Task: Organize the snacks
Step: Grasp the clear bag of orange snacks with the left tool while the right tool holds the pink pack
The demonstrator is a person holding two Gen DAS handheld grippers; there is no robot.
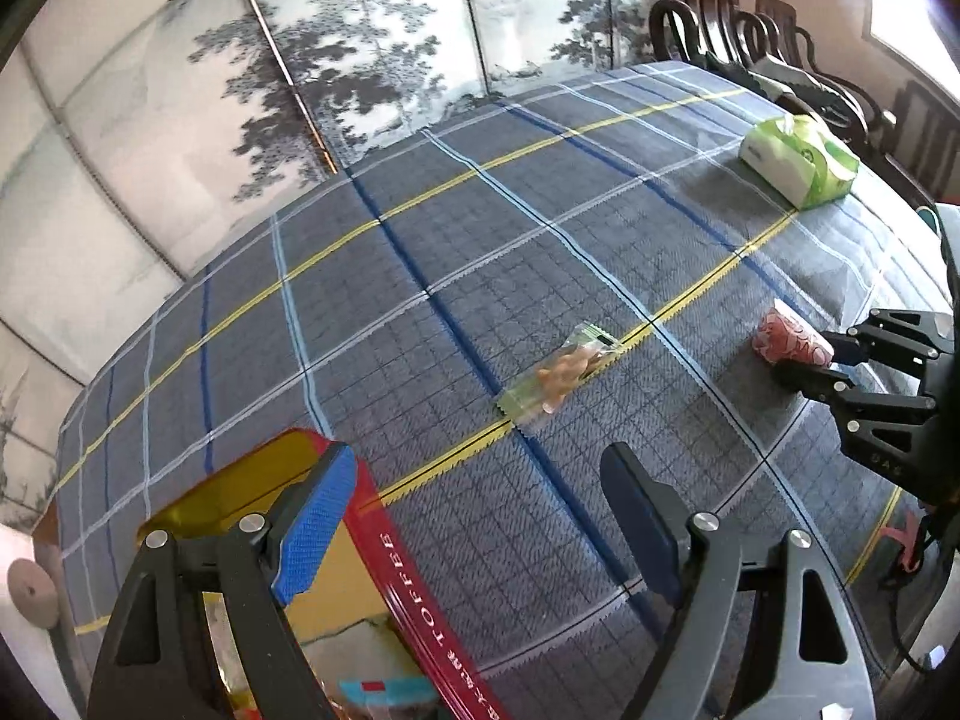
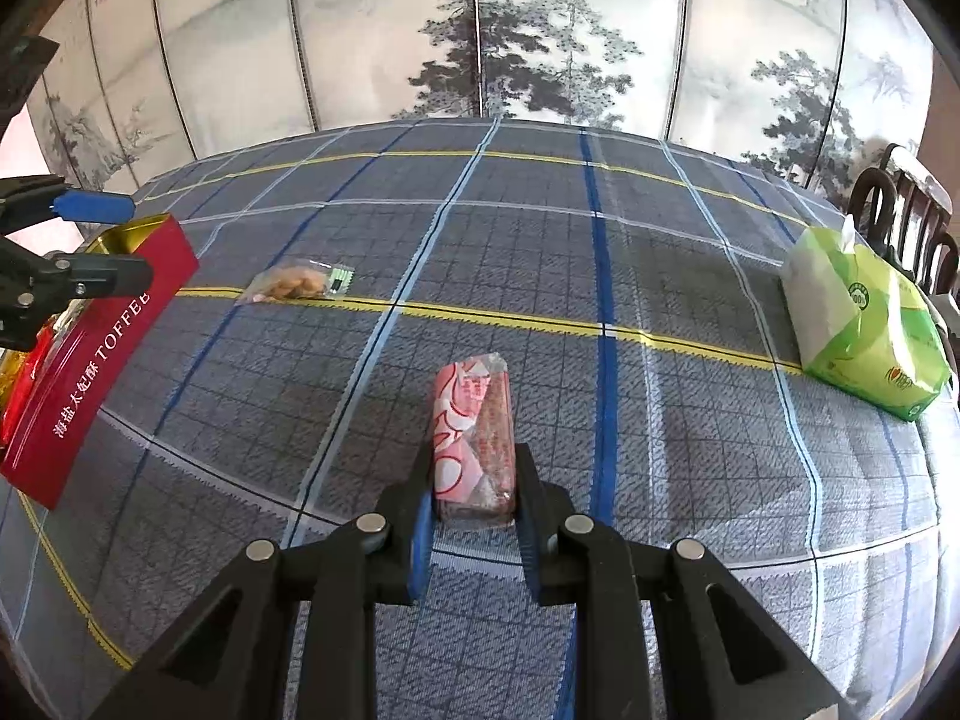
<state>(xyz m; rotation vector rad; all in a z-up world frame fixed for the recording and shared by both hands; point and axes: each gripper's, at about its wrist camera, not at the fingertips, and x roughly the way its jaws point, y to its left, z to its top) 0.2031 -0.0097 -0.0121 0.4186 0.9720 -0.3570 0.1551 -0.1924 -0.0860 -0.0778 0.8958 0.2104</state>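
A red toffee tin with a gold inside stands open at the table's left and holds several snacks; it also shows in the right wrist view. My left gripper is open and empty, its left finger over the tin's rim. A clear packet of brown snacks lies mid-table, ahead of the left gripper, also seen in the right wrist view. My right gripper is shut on a pink and red wrapped snack at the cloth; the left wrist view shows that snack at its right.
A blue plaid cloth covers the table. A green and white tissue pack sits at the far right. Dark wooden chairs line the right side. A painted folding screen stands behind the table.
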